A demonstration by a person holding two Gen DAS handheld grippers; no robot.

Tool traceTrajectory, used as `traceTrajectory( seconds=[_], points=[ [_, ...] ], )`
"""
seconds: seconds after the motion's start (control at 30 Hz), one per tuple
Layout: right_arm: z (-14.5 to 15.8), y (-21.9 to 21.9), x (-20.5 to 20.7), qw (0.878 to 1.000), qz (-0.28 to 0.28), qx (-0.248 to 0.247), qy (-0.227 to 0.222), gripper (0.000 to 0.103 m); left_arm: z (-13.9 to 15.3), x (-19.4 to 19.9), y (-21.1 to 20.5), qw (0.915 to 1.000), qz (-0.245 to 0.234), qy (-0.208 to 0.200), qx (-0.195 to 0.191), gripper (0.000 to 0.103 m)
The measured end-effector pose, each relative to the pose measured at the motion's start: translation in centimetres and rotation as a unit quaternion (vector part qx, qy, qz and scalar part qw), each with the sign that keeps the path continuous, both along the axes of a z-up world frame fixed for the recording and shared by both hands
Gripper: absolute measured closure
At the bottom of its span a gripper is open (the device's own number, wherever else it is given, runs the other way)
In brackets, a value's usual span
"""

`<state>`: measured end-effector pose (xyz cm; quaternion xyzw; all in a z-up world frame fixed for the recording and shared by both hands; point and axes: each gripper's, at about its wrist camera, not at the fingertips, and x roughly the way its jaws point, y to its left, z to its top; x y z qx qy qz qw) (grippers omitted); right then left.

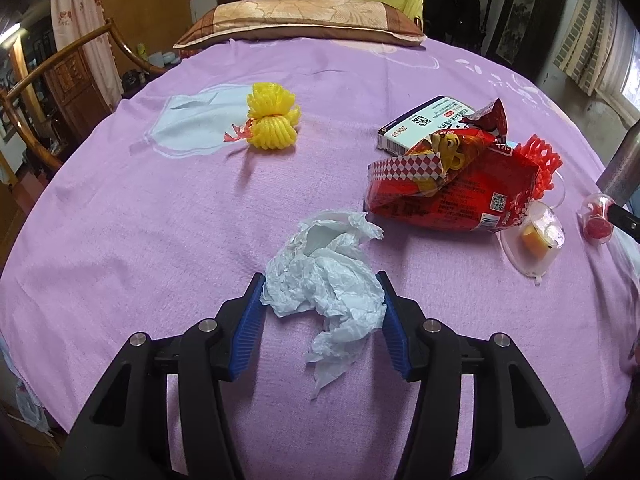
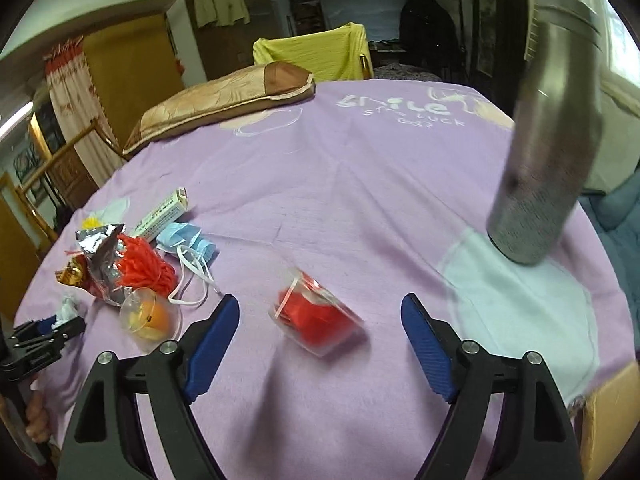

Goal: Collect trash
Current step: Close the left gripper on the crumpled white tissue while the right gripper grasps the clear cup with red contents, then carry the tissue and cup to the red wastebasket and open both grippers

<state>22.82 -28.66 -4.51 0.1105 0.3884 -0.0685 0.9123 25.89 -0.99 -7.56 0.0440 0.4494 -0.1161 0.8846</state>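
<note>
Where legible: "Smile" on purple sheet, "ZOK 50" on box.

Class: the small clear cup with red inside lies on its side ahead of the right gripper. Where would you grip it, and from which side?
Probably across the middle of the clear cup, coming from above and the near side with the right gripper: it lies tilted on the purple cloth, sides exposed, between the open fingers.

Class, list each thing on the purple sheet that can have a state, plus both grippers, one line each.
Left gripper: closed on the crumpled tissue.
Right gripper: open, nothing held, red-filled clear cup between its fingers.
Red snack bag: torn open, crumpled.
Medicine box: lying flat.
Orange-filled clear cup: tipped on its side.
Metal flask: standing.
</note>
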Motion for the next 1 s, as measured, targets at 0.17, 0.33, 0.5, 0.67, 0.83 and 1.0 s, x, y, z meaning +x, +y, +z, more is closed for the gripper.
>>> traceTrajectory(
  seconds=[0.17,0.33,0.5,0.67,0.83,1.0],
  points=[
    [-0.8,0.2,1.6,1.0,0.014,0.013,0.024,0.017,0.3,0.7,0.2,1.0,0.003,-0.001,0.006,0.044],
    [-1.4,0.2,2.2,0.999,0.018,0.024,0.036,0.017,0.5,1.6,0.2,0.9999,0.011,0.008,0.004,0.032],
    [-2.2,0.5,2.5,0.998,0.033,0.037,0.047,0.048,0.3,0.8,-0.9,0.9997,-0.021,0.003,0.013,0.064],
    [-0.5,0.9,1.0,0.999,0.041,0.033,0.004,0.047,1.6,-0.5,-0.3,0.9993,-0.024,-0.01,-0.025,0.069],
    [1.9,1.5,-1.3,0.997,0.053,0.05,-0.037,0.047,4.6,-2.3,0.8,0.9985,-0.015,-0.044,-0.027,0.069],
    [3.7,2.8,-3.1,0.994,0.075,0.052,-0.059,0.047,6.6,-4.2,2.9,0.9973,0.011,-0.068,-0.025,0.069]
  ],
)
